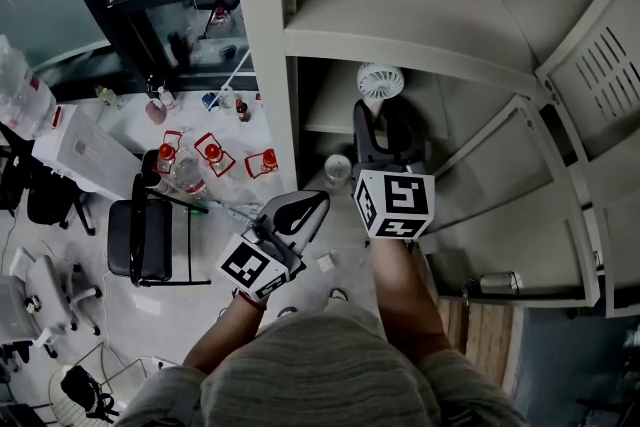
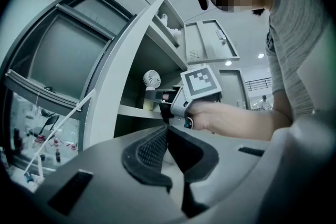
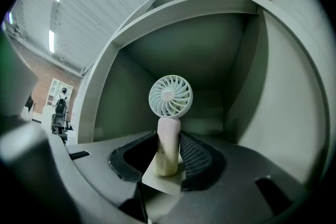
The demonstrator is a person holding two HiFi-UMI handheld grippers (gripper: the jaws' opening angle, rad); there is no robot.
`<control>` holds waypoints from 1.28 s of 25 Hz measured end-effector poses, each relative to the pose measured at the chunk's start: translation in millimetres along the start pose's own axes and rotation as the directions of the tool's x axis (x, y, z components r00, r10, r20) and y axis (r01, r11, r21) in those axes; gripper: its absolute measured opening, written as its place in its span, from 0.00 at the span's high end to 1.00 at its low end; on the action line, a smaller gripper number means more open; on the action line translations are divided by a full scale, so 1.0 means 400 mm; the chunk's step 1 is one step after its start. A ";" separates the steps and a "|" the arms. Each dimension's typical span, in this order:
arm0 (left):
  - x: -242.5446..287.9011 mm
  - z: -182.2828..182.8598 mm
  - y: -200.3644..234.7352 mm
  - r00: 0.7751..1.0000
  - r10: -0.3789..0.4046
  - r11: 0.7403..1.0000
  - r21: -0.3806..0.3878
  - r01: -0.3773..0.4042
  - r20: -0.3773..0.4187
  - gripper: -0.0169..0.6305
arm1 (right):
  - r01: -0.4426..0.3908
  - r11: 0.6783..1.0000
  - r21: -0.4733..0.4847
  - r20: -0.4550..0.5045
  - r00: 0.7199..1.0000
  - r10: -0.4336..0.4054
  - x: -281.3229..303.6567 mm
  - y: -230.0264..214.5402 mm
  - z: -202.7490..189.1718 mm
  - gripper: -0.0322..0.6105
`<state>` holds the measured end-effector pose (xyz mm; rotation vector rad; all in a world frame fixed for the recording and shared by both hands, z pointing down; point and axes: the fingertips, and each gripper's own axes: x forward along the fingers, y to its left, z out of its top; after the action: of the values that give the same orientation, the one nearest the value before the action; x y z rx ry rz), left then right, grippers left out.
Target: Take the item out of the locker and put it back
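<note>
Holding fan point(image 3: 169, 128) | R claw point(image 3: 168, 157) clamped low on handle | L claw point(image 2: 167, 136) jaws together, empty | risk: top-heavy fan tips/slips in grip, head clips locker point(image 3: 273, 86) frame.

Head view looks steeply down — gripper views ride close, level; all three share the fan point(image 1: 380, 80).

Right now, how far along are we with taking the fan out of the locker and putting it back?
Done: the locker door is open, and the right gripper is shut on the fan by its handle. In hand: the fan is upright at the compartment; coming out or going back, I cannot tell. Left: set it on the shelf and release. The left gripper is shut, empty.
</note>
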<state>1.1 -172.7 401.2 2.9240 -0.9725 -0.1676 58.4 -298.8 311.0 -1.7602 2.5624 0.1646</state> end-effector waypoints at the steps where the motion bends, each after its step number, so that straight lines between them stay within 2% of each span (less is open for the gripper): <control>1: 0.000 -0.002 0.000 1.000 0.000 1.000 0.000 0.000 -0.003 0.96 | -0.004 1.000 -0.006 -0.008 1.000 0.004 0.001 0.002 -0.005 0.73; 13: 0.005 0.016 -0.003 1.000 0.005 1.000 -0.006 -0.005 0.027 0.96 | -0.024 1.000 0.007 -0.027 0.999 0.024 -0.014 0.008 -0.019 0.69; 19: 0.000 0.003 -0.007 1.000 -0.004 1.000 0.002 0.004 -0.001 0.96 | -0.039 0.999 0.014 -0.040 0.998 0.039 -0.038 0.017 -0.031 0.68; 32: 0.001 0.007 -0.037 1.000 -0.023 1.000 -0.006 0.023 0.019 0.96 | -0.074 0.997 0.024 -0.006 0.997 0.074 -0.159 0.040 -0.004 0.68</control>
<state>9.8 -161.0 397.1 2.9345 -0.9400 -0.1999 66.3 -234.3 318.9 -1.6622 2.6250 0.1295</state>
